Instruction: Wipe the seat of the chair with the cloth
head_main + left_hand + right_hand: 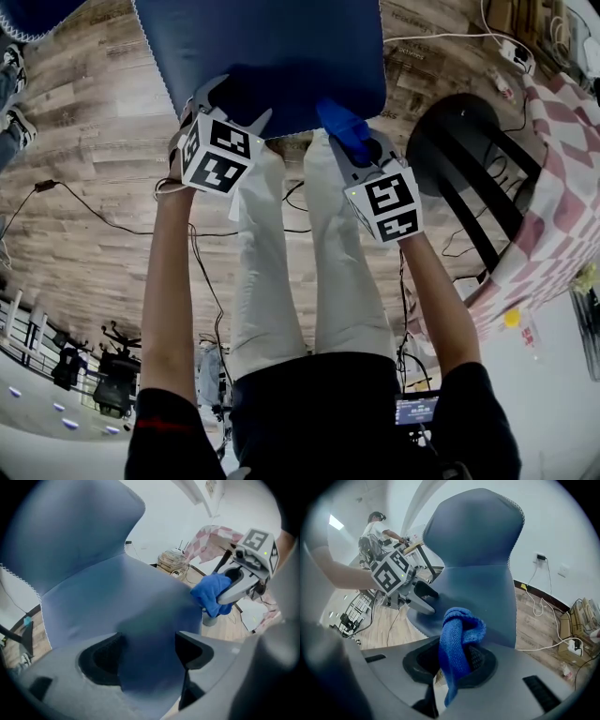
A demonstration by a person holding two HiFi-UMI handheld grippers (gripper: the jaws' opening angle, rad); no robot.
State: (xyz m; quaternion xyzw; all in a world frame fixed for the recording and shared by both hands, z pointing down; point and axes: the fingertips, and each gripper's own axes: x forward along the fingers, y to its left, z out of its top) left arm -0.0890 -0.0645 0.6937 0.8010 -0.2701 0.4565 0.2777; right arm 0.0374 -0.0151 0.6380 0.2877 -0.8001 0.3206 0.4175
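Two grippers hang at the near edge of the chair seat [272, 52], and that seat lies ahead of both, running away from you toward the backrest [473, 524].

On the left, your left gripper [232, 99] has its jaws spread wide. Nothing is between them except the blue upholstery below. The close view is blurred, so I cannot say whether the tips touch the fabric.

To the right, your right gripper [361, 150] is clamped on the cloth [457, 639]. A bunched fold stands up out of the jaws and a tail hangs down beneath them. The cloth is at the seat's front right edge, probably just off the surface rather than pressed onto it.

Your right hand carries the cloth, so the wipe is likely its job: forward onto the seat, then along its length.
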